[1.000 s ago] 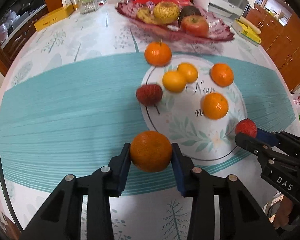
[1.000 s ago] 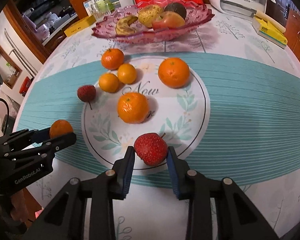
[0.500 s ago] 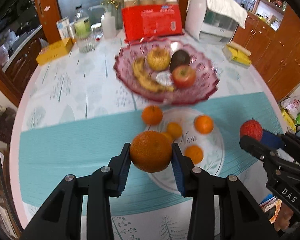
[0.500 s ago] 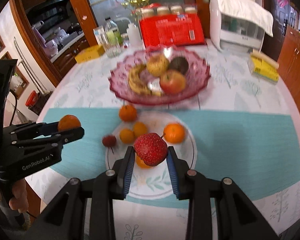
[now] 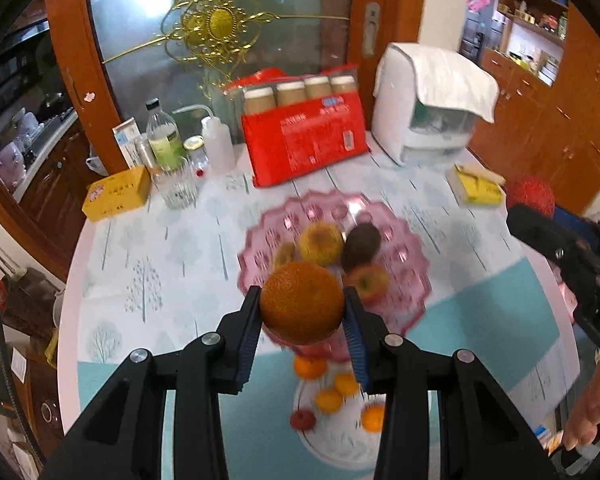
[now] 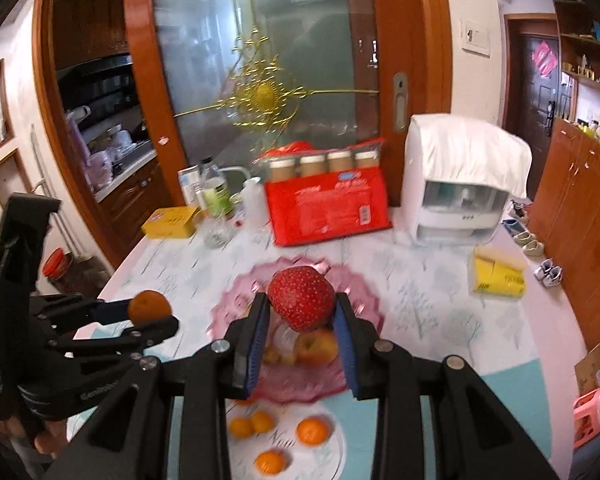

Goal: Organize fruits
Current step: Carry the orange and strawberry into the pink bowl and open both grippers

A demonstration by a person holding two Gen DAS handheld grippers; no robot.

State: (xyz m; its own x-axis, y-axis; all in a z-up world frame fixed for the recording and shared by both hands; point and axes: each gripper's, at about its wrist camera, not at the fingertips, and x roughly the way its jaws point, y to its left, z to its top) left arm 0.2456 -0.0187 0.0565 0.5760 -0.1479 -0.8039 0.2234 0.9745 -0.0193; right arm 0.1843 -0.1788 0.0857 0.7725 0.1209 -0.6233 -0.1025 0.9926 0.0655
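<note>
My left gripper (image 5: 302, 312) is shut on an orange (image 5: 302, 302) and holds it high above the table, over the near rim of the pink glass fruit bowl (image 5: 412, 256). My right gripper (image 6: 301, 312) is shut on a red bumpy fruit (image 6: 301, 297), also raised over the pink bowl (image 6: 364, 296). The bowl holds a yellow fruit (image 5: 320, 237), a dark avocado (image 5: 360, 245), an apple (image 5: 367, 282) and a banana. Several small oranges (image 5: 330, 399) and a small red fruit (image 5: 302, 420) lie on the round white mat (image 5: 340, 444) below.
At the table's back stand a red package (image 5: 306, 144) with jars, a white appliance (image 5: 432, 116), bottles and a glass (image 5: 177, 188), and a yellow box (image 5: 117, 192). A yellow pack (image 5: 478, 190) lies at right. Wooden cabinets line the right side.
Both grippers have risen and tilted up with their fruits held. The bowl now lies just under them and the mat with oranges has dropped to the bottom of both views.
</note>
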